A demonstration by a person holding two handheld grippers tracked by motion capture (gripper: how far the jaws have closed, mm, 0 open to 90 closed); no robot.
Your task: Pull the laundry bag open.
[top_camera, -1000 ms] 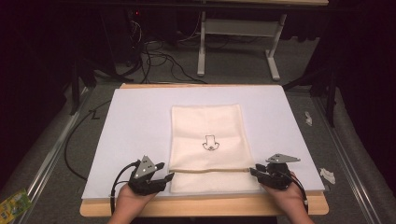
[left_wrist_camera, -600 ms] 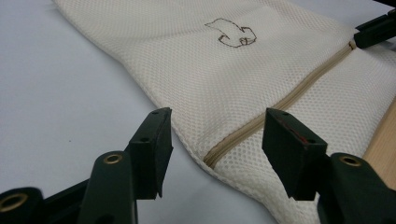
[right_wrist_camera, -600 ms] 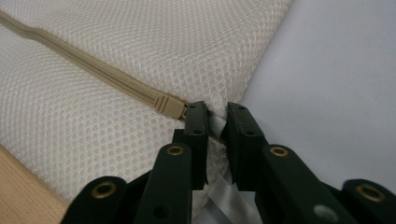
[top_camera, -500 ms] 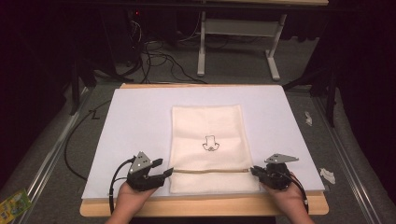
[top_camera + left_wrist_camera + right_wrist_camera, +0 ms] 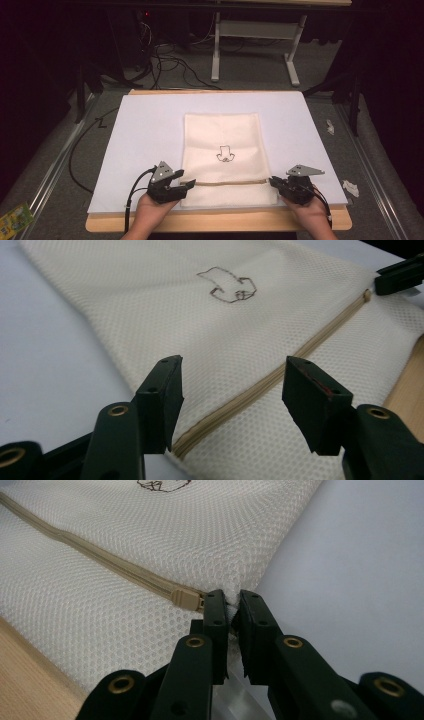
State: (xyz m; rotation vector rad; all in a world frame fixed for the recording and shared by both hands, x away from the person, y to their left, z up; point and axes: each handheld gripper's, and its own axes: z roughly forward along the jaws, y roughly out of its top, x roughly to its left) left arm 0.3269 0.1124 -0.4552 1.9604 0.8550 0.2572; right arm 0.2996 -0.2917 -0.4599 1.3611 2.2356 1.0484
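A cream mesh laundry bag (image 5: 223,158) lies flat on the white sheet (image 5: 140,135) that covers the table, its long axis running away from you and its near end close to the wooden table edge (image 5: 215,220); a small line drawing (image 5: 225,154) sits near its middle; a tan zipper (image 5: 230,182) crosses the bag's near end from side to side, so it lies square across your reach, one end toward each hand.

At the zipper's right end the slider (image 5: 187,600) sits just beside your right gripper (image 5: 231,611); its jaws are pinched together on the bag's mesh corner there, touching the fabric.

At the zipper's left end your left gripper (image 5: 231,399) stands with jaws spread wide, straddling the zipper line at the bag's edge and gripping nothing yet.

My judgement: the coming move turns on that left end; the left gripper need only close where it stands, so both hands would then hold the zipper line taut along its length.
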